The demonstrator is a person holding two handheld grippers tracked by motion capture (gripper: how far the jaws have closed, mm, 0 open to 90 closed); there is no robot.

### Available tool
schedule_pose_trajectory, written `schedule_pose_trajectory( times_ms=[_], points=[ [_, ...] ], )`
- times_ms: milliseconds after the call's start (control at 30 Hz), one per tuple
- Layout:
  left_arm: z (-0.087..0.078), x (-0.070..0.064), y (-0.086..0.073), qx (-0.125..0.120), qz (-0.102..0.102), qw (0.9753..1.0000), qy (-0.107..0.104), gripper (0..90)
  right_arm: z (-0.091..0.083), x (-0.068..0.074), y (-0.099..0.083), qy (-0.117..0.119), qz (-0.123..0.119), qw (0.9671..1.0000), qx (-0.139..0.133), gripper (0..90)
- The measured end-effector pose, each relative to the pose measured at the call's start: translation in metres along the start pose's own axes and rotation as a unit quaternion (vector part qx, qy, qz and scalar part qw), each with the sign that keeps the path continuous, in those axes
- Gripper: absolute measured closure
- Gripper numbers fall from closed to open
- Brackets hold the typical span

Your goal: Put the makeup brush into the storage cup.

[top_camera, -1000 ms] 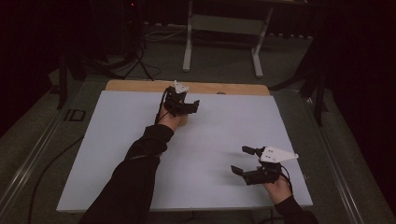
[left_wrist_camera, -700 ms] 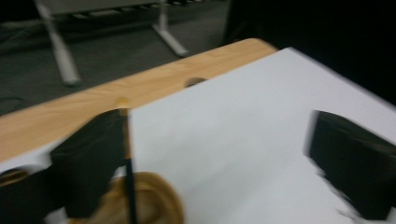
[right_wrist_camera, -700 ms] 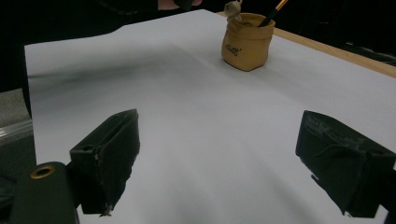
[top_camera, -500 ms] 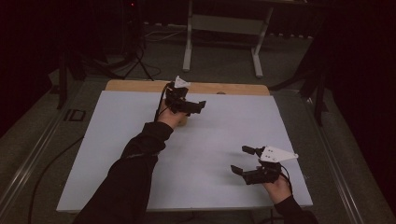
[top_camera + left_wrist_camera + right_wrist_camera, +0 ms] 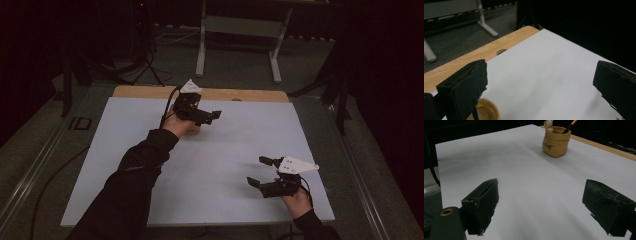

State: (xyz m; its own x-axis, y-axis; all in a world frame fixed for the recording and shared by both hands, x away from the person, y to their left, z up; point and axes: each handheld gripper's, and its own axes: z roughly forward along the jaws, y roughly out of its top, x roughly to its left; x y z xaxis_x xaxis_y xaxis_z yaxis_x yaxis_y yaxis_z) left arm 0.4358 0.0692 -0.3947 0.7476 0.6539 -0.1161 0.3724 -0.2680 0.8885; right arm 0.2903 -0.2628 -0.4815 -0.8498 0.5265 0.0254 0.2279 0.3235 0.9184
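The left gripper [image 5: 212,116], jaws apart, is hovering over the pot [image 5: 555,141] at 11 o'clock, seemingly freeing the pencil [image 5: 570,126]; the right gripper [image 5: 262,171] is waiting with jaws apart at 4.

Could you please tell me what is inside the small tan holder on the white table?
A dark pencil with an orange end leans out of the tan sack-shaped holder. Its lower part and the holder's bottom are hidden by the wall.

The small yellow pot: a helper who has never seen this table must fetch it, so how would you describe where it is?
Start from the white sheet covering the table, then go to its far side near the bare wooden edge. The small yellow pot stands there upright, just below the left gripper. It is sack-shaped, with dark lettering on its front and a pencil sticking out.
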Motion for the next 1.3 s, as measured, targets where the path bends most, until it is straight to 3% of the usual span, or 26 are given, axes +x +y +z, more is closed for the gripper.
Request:
schedule_pose_trajectory(
  times_ms=[467,600,933,1300],
  points=[
    [-0.039,-0.011,-0.006,0.001,0.025,0.9984,-0.05,0.1,0.001,-0.001,-0.001,0.0,0.005,1.0,0.001,13.6],
    [-0.048,-0.015,-0.012,0.004,0.041,0.9979,-0.051,0.1,0.001,-0.002,-0.001,0.0,0.004,1.0,0.002,13.6],
    [-0.073,-0.023,-0.03,-0.002,0.036,0.9964,-0.077,0.1,-0.002,-0.002,0.001,-0.005,-0.001,1.0,0.0,13.5],
    [-0.094,-0.028,-0.054,0.003,0.039,0.9952,-0.089,0.1,-0.001,-0.001,0.001,-0.005,-0.002,1.0,0.0,13.5]
  ],
)
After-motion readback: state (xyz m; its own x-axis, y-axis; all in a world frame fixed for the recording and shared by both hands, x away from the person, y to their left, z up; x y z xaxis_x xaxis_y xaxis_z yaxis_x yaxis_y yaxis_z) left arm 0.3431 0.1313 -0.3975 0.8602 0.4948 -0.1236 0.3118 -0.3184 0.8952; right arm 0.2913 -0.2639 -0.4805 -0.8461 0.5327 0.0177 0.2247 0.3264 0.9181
